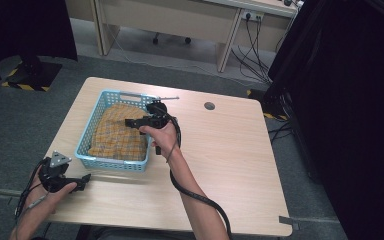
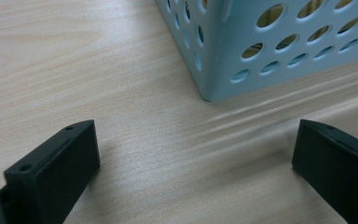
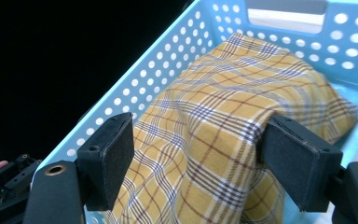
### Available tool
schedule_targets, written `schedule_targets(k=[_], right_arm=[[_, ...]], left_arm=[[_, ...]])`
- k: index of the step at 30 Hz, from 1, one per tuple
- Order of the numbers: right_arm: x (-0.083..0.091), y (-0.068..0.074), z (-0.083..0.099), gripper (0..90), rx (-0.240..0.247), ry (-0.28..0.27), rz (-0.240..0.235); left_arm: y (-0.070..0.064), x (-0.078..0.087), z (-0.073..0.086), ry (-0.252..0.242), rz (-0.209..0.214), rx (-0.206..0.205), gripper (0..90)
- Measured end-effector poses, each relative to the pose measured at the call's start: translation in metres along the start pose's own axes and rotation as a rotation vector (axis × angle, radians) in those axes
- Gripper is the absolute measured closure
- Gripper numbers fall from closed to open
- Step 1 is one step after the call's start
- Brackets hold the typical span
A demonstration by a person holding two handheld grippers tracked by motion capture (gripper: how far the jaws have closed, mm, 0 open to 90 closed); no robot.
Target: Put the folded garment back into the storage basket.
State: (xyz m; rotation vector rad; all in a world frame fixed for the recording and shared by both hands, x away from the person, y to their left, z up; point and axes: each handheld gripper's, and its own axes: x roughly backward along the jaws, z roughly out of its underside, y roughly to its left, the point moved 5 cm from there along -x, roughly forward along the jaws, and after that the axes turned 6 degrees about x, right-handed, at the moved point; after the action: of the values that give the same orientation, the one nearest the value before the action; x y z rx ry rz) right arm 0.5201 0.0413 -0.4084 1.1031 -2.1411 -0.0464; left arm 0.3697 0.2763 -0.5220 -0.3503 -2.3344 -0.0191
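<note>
Jaws apart on both: right gripper [image 3: 198,154] astride one plaid cloth [image 3: 233,116] | left gripper [image 2: 191,168] at 7 o'clock of one blue basket [image 1: 91,131] | basket floor hidden beneath cloth

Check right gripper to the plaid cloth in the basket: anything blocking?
Nothing visible does. The right gripper is over the blue basket, jaws open, straddling a raised fold of the plaid cloth. The left gripper rests open on the table outside the basket.
</note>
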Motion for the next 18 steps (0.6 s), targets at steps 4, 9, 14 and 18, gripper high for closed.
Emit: schedule_targets(k=[4, 9, 14, 18], right_arm=[[0.008, -0.001, -0.002, 26.0, 0.010, -0.023, 0.001], [0.014, -0.001, -0.006, 22.5, 0.023, -0.027, 0.001], [0.016, -0.002, -0.005, 19.2, 0.039, -0.025, 0.002], [0.018, -0.004, -0.003, 16.1, 0.044, -0.023, 0.008]], left_arm=[[0.000, 0.000, 0.000, 0.000, 0.000, 0.000, 0.0], [0.000, 0.000, 0.000, 0.000, 0.000, 0.000, 0.0], [0.000, 0.000, 0.000, 0.000, 0.000, 0.000, 0.0], [0.000, 0.000, 0.000, 0.000, 0.000, 0.000, 0.0]])
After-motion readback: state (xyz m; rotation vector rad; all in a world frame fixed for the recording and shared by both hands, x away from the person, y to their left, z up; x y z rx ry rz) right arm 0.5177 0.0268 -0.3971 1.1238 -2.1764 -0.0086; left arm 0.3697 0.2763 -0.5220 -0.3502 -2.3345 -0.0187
